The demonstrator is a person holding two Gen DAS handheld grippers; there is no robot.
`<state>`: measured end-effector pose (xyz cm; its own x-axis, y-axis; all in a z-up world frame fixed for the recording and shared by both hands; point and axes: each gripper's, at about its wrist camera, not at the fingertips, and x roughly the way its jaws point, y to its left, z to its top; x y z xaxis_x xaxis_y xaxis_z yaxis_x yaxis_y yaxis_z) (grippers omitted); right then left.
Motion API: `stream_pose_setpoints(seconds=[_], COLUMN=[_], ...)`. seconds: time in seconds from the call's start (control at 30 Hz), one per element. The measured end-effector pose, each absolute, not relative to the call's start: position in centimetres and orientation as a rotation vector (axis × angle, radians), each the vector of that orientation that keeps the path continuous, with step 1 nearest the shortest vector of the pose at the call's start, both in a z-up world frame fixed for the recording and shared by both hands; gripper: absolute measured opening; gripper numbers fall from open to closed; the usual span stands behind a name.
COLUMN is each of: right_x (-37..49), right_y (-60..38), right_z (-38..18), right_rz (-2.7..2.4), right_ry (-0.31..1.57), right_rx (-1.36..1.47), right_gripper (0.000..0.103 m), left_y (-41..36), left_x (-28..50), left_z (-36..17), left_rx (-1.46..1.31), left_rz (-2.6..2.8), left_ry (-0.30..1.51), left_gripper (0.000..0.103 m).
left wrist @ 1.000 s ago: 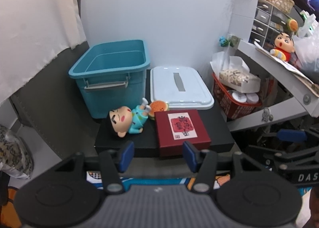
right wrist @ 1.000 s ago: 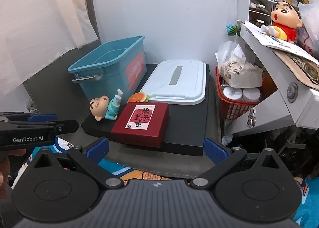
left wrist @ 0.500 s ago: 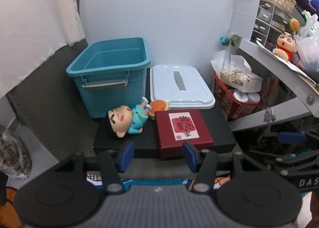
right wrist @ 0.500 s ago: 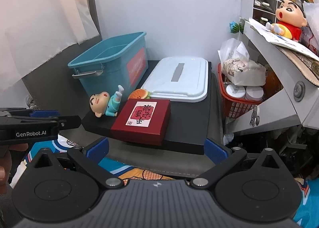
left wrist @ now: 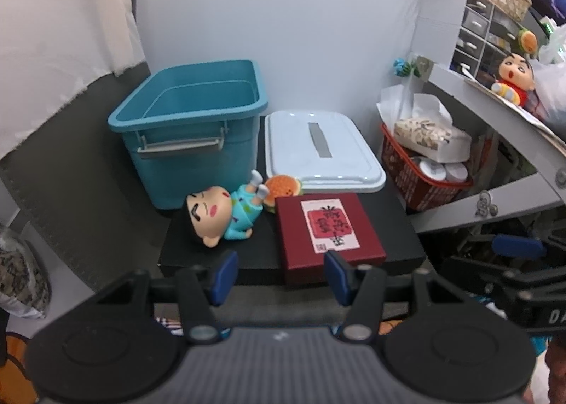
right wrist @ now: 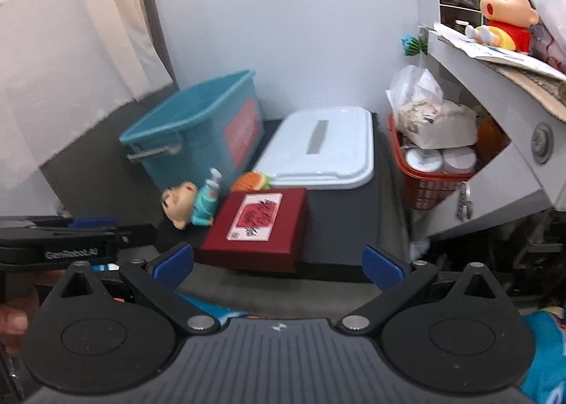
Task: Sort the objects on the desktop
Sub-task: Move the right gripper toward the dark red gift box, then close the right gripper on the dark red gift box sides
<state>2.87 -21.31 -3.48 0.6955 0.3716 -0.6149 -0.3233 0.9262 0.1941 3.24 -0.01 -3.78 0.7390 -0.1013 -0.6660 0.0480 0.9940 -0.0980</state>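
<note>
Grippers moved in over last second: left gripper (left wrist: 277, 276) and right gripper (right wrist: 277, 264) both gaped, empty. Red box (left wrist: 327, 227), doll (left wrist: 221, 215), burger toy (left wrist: 283, 188) lay on near black board, outside blue bin (left wrist: 191, 121).

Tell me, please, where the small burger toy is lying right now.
In the left wrist view the burger toy lies mid-frame on the black platform, wedged between the doll's feet, the white lid behind it and the red box in front.
</note>
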Motion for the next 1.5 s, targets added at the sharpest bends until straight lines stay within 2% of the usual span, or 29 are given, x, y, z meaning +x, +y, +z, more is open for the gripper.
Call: stream_pose_setpoints(seconds=[0.33, 0.4, 0.47, 0.7, 1.1, 1.13, 1.2, 1.23, 1.5], right_x=[5.2, 5.8, 6.3, 7.6, 9.2, 9.4, 9.7, 9.7, 10.1], right_y=[-20.7, -20.6, -20.8, -22.5, -22.4, -22.4, -22.3, -22.3, -22.1], right_z=[-5.6, -6.1, -6.5, -7.5, -9.2, -9.3, -9.6, -9.7, -10.0], right_rz=[0.378, 0.377, 0.379, 0.365, 0.366, 0.365, 0.361, 0.357, 0.35], right_ry=[0.738, 0.757, 0.779, 0.824, 0.881, 0.886, 0.906, 0.912, 0.902], right_rx=[0.104, 0.113, 0.124, 0.252, 0.312, 0.317, 0.32, 0.326, 0.363], right_gripper=[0.101, 0.083, 0.074, 0.074, 0.073, 0.07, 0.043, 0.041, 0.039], left_y=[0.2, 0.1, 0.0, -0.5, -0.2, -0.1, 0.1, 0.2, 0.4], left_x=[5.9, 6.4, 6.9, 8.9, 10.7, 10.7, 10.8, 10.8, 11.0], left_z=[-5.0, -5.4, -5.7, -7.0, -9.6, -9.9, -10.2, -10.4, -10.8], left_rx=[-0.077, -0.07, -0.063, -0.055, -0.065, -0.073, -0.097, -0.102, -0.103], left_rz=[-0.104, -0.111, -0.117, -0.137, -0.167, -0.176, -0.194, -0.199, -0.241], left_ry=[0.742, 0.749, 0.753, 0.752, 0.76, 0.761, 0.764, 0.764, 0.729], left_gripper=[0.057, 0.057, 0.056, 0.056, 0.056, 0.056, 0.056, 0.056, 0.056])
